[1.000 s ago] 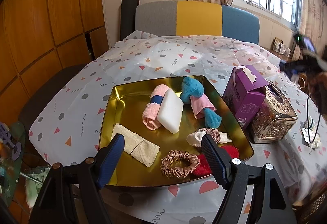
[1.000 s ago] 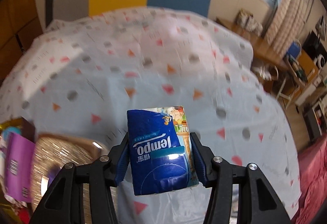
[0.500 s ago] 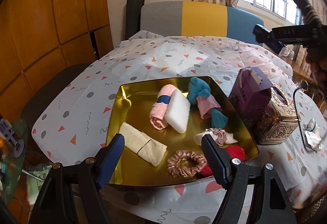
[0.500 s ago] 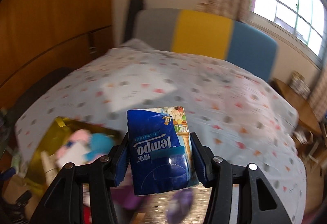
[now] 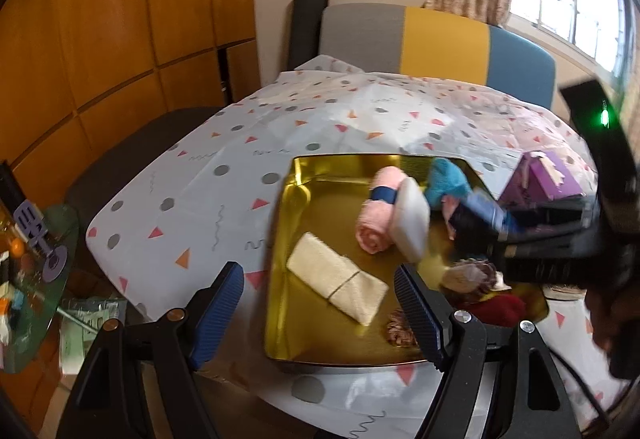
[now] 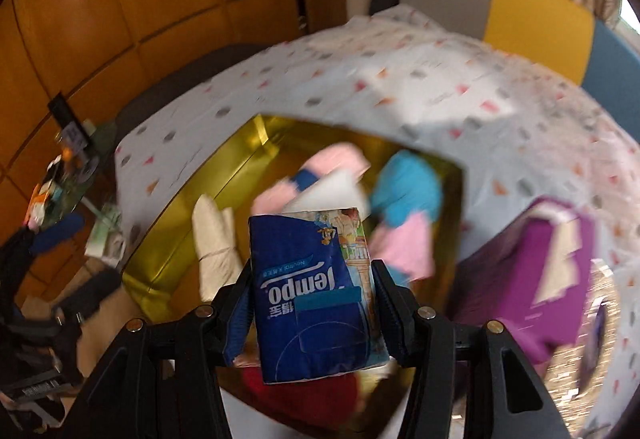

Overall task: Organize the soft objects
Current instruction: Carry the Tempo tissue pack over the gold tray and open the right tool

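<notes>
Where tablecloth lay before, right tongs (image 6: 312, 303) now carry the tissue pack (image 6: 316, 295) over the tray (image 6: 224, 175).

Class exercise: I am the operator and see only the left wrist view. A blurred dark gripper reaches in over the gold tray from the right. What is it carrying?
Observer: The right gripper is shut on a blue Tempo tissue pack.
Operator: Where is it aimed?
Observer: Down at the gold tray; the pack hangs over the tray's near part, with a red item below it.
Operator: Is my left gripper visible there?
Observer: Yes, at that view's left edge: a blue pad with nothing on it.
</notes>
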Action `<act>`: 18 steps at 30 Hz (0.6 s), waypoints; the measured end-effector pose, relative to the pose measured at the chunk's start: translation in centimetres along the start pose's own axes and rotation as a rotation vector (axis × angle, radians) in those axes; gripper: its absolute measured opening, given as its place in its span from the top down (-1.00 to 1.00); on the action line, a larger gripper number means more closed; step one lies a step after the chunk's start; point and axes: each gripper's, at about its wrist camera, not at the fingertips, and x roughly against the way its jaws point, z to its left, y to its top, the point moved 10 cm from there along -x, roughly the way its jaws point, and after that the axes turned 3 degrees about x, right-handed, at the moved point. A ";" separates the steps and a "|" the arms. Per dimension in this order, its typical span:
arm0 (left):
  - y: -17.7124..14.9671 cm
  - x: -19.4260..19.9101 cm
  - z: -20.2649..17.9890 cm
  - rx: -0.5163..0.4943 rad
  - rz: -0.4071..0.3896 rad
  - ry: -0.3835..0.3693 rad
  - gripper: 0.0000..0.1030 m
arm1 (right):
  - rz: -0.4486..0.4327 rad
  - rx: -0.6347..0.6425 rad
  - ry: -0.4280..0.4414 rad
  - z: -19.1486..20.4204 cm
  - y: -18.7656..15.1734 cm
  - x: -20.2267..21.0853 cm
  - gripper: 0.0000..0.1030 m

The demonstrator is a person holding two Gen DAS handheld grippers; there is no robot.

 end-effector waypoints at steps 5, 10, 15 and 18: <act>-0.1 -0.2 1.1 0.023 0.003 0.017 -0.52 | 0.062 0.016 0.003 1.5 -1.0 -3.0 -0.06; -0.1 -0.2 1.1 0.018 0.004 0.023 -0.52 | 0.098 0.027 0.012 2.3 -1.5 -5.3 -0.09; -0.2 -0.2 0.6 0.006 0.003 0.019 -0.52 | 0.099 0.030 0.002 2.4 -2.0 -5.3 -0.26; -0.2 -0.1 0.4 0.000 0.003 0.018 -0.52 | 0.072 0.012 0.004 2.2 -1.9 -4.5 -0.27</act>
